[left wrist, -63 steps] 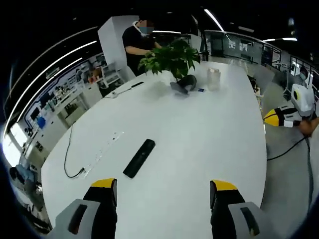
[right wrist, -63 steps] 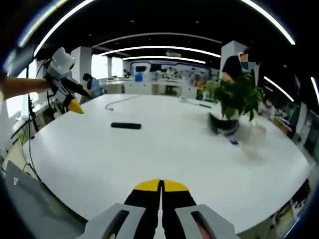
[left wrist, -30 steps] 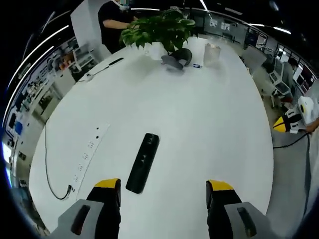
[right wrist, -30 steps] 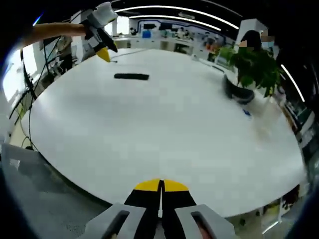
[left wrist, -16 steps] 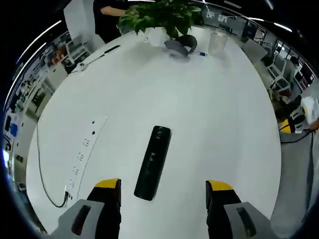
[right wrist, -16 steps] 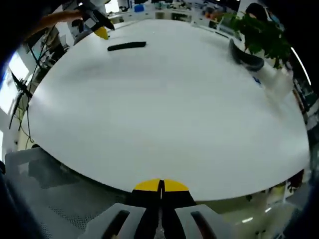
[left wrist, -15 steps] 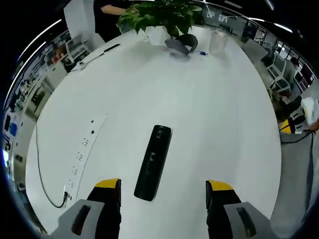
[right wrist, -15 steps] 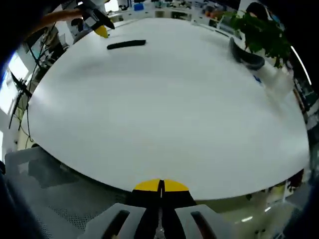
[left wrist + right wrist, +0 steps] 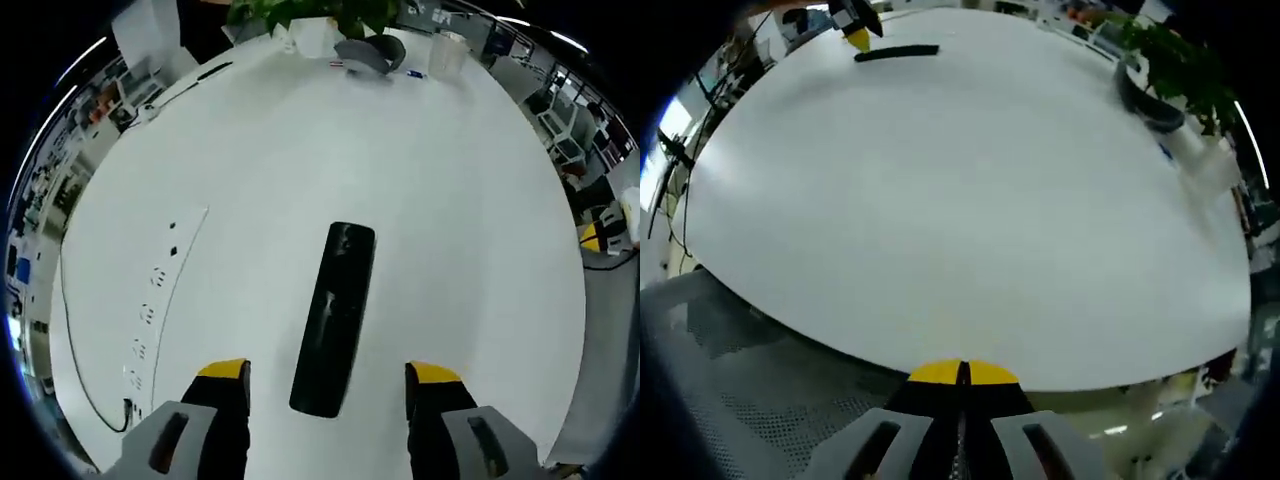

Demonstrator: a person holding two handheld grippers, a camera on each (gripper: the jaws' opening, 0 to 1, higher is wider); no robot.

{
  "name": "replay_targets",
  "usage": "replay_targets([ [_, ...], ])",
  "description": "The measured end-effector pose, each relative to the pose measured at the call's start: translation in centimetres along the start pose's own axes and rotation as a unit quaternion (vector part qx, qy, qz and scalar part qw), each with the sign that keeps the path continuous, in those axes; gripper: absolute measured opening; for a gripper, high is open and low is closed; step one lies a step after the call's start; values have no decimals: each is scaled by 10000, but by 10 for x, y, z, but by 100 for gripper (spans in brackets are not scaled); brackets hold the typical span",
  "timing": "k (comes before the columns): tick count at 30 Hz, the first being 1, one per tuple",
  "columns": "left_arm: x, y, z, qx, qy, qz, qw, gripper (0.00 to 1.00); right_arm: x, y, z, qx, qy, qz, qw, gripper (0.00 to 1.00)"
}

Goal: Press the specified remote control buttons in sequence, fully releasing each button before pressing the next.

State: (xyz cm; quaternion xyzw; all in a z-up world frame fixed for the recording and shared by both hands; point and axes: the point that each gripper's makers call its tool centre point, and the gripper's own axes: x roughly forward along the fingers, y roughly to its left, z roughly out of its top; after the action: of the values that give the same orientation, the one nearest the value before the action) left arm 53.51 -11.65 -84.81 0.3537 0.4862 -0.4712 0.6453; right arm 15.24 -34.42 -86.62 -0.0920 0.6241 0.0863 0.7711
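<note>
Closing in since half a second ago, the left tongs (image 9: 325,385) are hanging wide over the black remote control (image 9: 335,316), lying flat on the white bench (image 9: 450,220). Right tongs (image 9: 962,385) are pinched together, idle. No button is being pressed yet.

Your remote control (image 9: 335,317) is a long, slim black bar lying flat on the white desk (image 9: 450,230), face up, its glossy top catching a little light. In the left gripper view its long axis runs away from you, the far end leaning slightly right. In the right gripper view it lies far off, crosswise.
</note>
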Motion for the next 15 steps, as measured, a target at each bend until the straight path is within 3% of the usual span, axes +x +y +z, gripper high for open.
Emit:
replay_targets([
  [12,14,-2,-12,31,374,-103,9992,49,0,2,0,-19,8,49,10000,0],
  [15,16,-2,-15,191,469,-41,9987,43,-1,2,1,-32,-31,67,10000,0],
])
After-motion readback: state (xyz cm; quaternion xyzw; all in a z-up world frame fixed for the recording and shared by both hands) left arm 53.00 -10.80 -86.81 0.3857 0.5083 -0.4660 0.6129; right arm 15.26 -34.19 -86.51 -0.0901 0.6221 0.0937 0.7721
